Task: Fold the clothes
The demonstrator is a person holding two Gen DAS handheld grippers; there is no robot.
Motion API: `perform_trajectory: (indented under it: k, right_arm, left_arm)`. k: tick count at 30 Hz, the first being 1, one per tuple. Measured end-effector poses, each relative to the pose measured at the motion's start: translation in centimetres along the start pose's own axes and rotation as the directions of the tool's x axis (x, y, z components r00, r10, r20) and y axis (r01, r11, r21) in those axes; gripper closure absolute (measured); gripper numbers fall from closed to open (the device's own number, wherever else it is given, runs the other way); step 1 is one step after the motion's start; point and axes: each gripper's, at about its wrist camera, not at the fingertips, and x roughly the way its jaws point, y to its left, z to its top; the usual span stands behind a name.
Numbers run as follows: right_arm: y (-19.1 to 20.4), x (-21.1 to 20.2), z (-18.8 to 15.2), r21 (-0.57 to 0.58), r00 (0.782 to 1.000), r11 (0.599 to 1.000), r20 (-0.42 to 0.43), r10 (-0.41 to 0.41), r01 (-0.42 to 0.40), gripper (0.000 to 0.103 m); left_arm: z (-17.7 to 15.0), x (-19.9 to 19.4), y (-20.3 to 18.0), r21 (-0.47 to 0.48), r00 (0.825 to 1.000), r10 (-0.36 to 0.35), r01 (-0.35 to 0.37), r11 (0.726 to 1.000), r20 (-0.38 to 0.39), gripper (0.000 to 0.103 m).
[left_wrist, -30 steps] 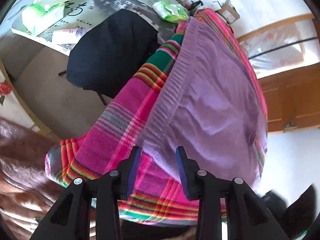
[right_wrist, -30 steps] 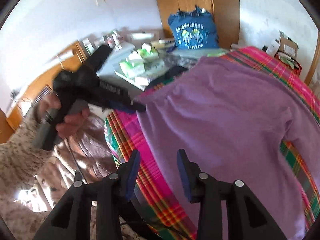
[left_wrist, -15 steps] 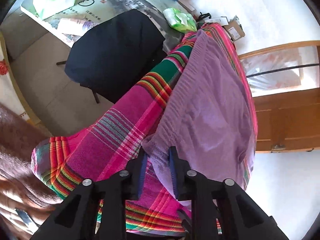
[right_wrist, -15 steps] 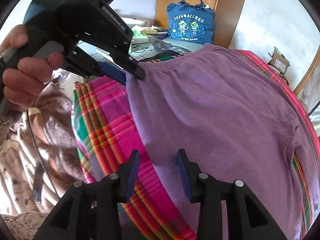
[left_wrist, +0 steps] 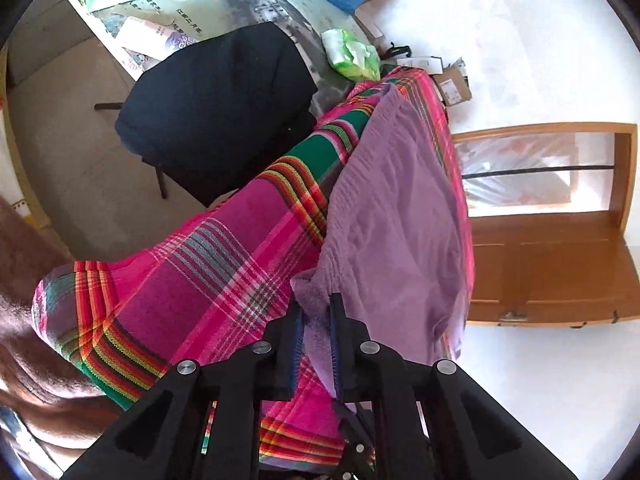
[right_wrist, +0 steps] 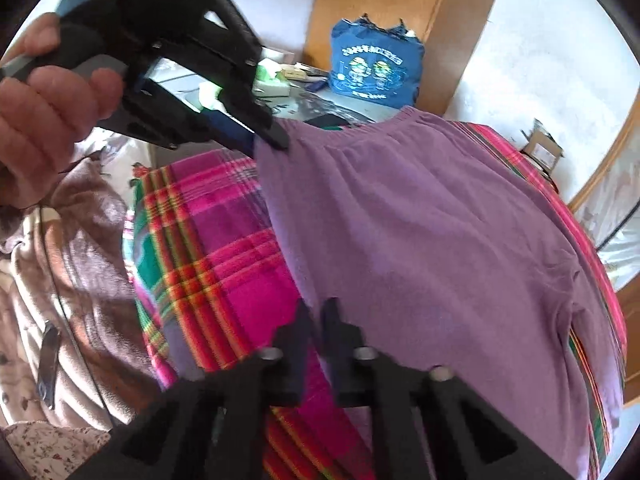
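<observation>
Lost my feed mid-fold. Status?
Left tongs shut on purple garment corner. Right tongs shut on its near edge. Garment flat on plaid cloth; nothing blocking.

White plaster walls (left_wrist: pixel 520 40) close the room, bright with daylight. A wooden cabinet (left_wrist: pixel 560 268) with a glazed upper panel (left_wrist: pixel 532 176) stands against one wall, and a tall wooden wardrobe (right_wrist: pixel 384 12) against another. A bed spread with a plaid blanket (left_wrist: pixel 192 280) (pink, green and red stripes) fills the middle. Beside it a black chair (left_wrist: pixel 216 104) stands on a bare grey concrete floor (left_wrist: pixel 76 152). Behind the chair is a table (left_wrist: pixel 248 8) carrying papers, green-and-white packets (left_wrist: pixel 352 54) and a blue printed bag (right_wrist: pixel 376 68). A cardboard box (right_wrist: pixel 542 148) sits near the wall.
</observation>
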Motion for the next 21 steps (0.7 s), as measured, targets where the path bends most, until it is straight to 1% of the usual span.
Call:
perform_trajectory:
  k: [2, 7, 11, 17, 21]
  right_arm:
    - [0.0, -0.4, 0.3, 0.010, 1.000, 1.000, 0.006, 0.005, -0.006, 0.101]
    - [0.8, -1.5, 1.4, -0.019, 0.999, 1.000, 0.039, 0.021, -0.021, 0.101]
    - [1.1, -1.2, 1.4, -0.006, 0.998, 0.998, 0.025, 0.055, -0.055, 0.101]
    - [1.3, -0.5, 1.3, 0.008, 0.995, 0.995, 0.003, 0.096, -0.096, 0.101]
    - [0.8, 0.4, 1.1, 0.021, 0.993, 0.993, -0.013, 0.120, -0.120, 0.100]
  left_arm:
    - [0.1, -0.4, 0.1, 0.002, 1.000, -0.004, 0.004, 1.000, 0.009, 0.091]
    - [0.7, -1.2, 0.6, -0.010, 0.999, -0.008, 0.008, 1.000, 0.031, 0.092]
    - [1.1, -1.6, 1.1, -0.018, 0.999, 0.003, -0.002, 1.000, 0.040, 0.092]
    - [0.8, -0.5, 2.3, -0.041, 0.998, 0.057, -0.056, 0.998, 0.030, 0.092]
    - [0.7, -0.4, 2.5, -0.046, 0.997, 0.066, -0.064, 0.997, 0.031, 0.092]
